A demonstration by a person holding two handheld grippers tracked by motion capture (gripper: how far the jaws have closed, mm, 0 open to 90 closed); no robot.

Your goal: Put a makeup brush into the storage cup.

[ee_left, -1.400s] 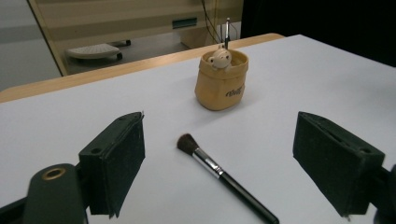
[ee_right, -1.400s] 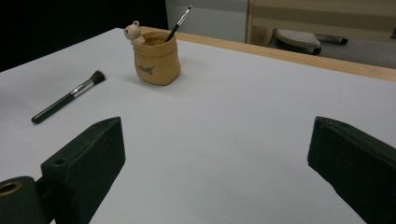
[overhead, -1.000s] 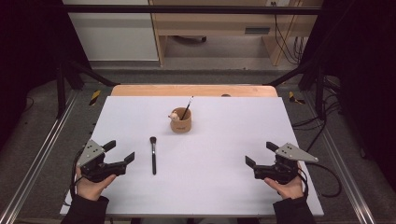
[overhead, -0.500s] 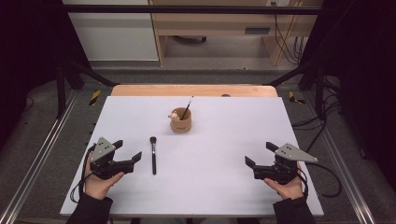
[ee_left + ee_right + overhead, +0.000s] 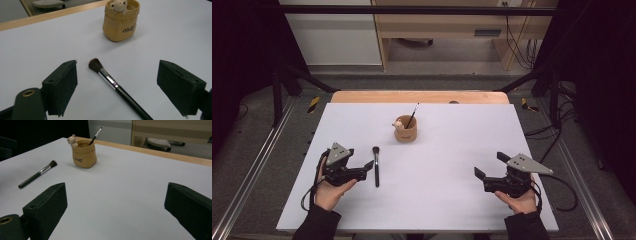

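White surface (image 5: 452, 200) is mostly bare, so the left gripper (image 5: 368, 168) has its fingers wide around the brush (image 5: 376, 165) lying flat near the cup (image 5: 406, 131), likely lining up a grab, while the right gripper (image 5: 486, 170) idles wide too.

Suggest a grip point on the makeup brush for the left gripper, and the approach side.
Probably the black handle just behind the silver ferrule of the makeup brush, from above, jaws straddling it crosswise. It lies flat on the table, and the open left gripper already brackets it.
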